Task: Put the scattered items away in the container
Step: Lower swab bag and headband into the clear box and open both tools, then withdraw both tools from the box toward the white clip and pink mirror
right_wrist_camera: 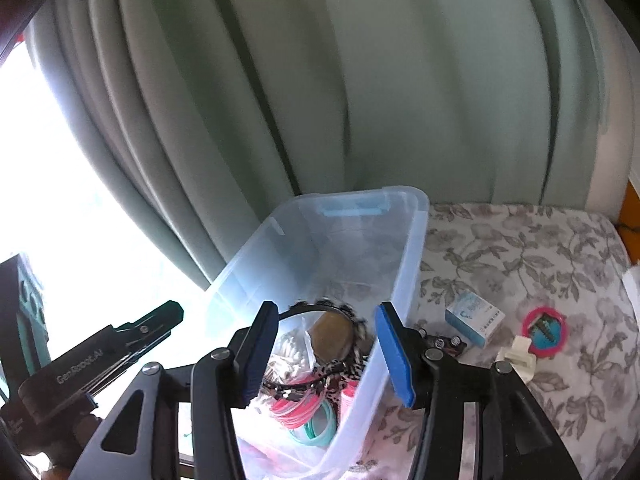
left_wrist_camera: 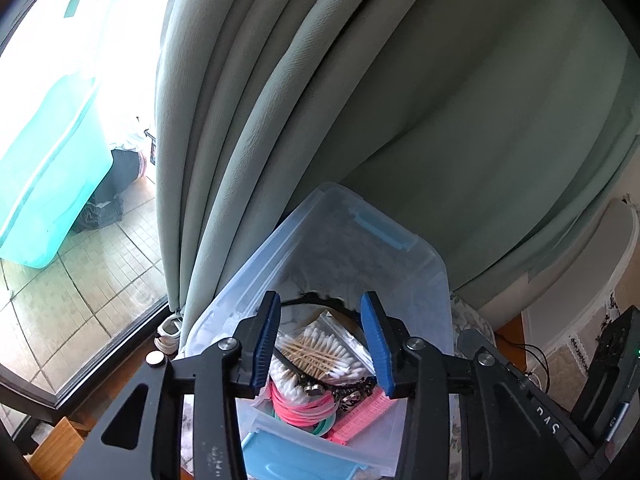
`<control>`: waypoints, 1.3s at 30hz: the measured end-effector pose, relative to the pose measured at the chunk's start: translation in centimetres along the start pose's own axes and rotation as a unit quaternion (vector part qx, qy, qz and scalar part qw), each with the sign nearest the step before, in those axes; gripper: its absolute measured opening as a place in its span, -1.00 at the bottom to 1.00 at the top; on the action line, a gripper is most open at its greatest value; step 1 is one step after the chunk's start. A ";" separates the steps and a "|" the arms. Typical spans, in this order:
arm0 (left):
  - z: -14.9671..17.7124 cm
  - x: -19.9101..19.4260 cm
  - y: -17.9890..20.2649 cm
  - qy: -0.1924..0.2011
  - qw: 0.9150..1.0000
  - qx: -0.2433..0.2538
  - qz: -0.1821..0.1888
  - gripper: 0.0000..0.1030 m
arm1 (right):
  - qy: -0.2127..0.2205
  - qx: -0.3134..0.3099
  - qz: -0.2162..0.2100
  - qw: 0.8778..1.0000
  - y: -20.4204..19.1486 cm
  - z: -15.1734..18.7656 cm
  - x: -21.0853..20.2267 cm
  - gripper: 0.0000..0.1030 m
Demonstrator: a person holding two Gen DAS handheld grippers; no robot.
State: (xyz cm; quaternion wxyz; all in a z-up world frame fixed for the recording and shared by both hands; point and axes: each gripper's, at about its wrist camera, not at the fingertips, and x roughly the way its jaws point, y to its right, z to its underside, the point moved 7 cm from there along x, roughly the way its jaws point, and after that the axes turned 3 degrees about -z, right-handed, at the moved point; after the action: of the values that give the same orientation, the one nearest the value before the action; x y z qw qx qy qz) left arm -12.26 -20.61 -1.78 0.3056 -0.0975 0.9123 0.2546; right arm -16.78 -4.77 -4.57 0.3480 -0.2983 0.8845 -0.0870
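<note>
A clear plastic bin (left_wrist_camera: 416,264) (right_wrist_camera: 412,248) stands against the curtain. Inside lie a bag of cotton swabs (left_wrist_camera: 316,354), a black headband (right_wrist_camera: 304,309), pink and teal hair ties (right_wrist_camera: 304,412), a pink comb (left_wrist_camera: 360,414) and a leopard scrunchie (right_wrist_camera: 344,372). My left gripper (left_wrist_camera: 322,344) is open and empty over the bin. My right gripper (right_wrist_camera: 326,352) is open and empty above the bin's right wall. On the floral cloth to the right lie a small blue-white box (right_wrist_camera: 474,318), a pink ring (right_wrist_camera: 544,330), a white clip (right_wrist_camera: 518,354) and small dark items (right_wrist_camera: 444,342).
A grey-green curtain (right_wrist_camera: 360,80) hangs right behind the bin. A window with a dark frame (left_wrist_camera: 100,344) is on the left. The floral cloth (right_wrist_camera: 520,248) covers the table to the right. The left gripper's body (right_wrist_camera: 100,352) shows at the right wrist view's lower left.
</note>
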 end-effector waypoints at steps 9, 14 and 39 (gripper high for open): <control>0.4 0.0 3.0 -0.003 1.000 0.024 0.005 0.10 | 0.012 0.026 0.005 1.000 2.0 -0.3 -1.6 0.06; 0.7 -0.6 4.6 0.006 0.999 0.045 -0.001 0.11 | 0.017 0.035 0.005 0.999 3.0 -0.3 -2.5 0.06; 2.9 -2.8 12.8 0.035 0.991 0.065 0.114 0.11 | 0.040 0.135 0.032 0.990 11.8 0.0 -7.6 0.06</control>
State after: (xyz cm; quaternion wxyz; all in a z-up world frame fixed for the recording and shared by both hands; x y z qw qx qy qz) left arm -12.82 -8.11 3.12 0.2481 0.0184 0.9423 0.2239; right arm -17.92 9.24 -4.52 0.3519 -0.2168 0.8870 -0.2061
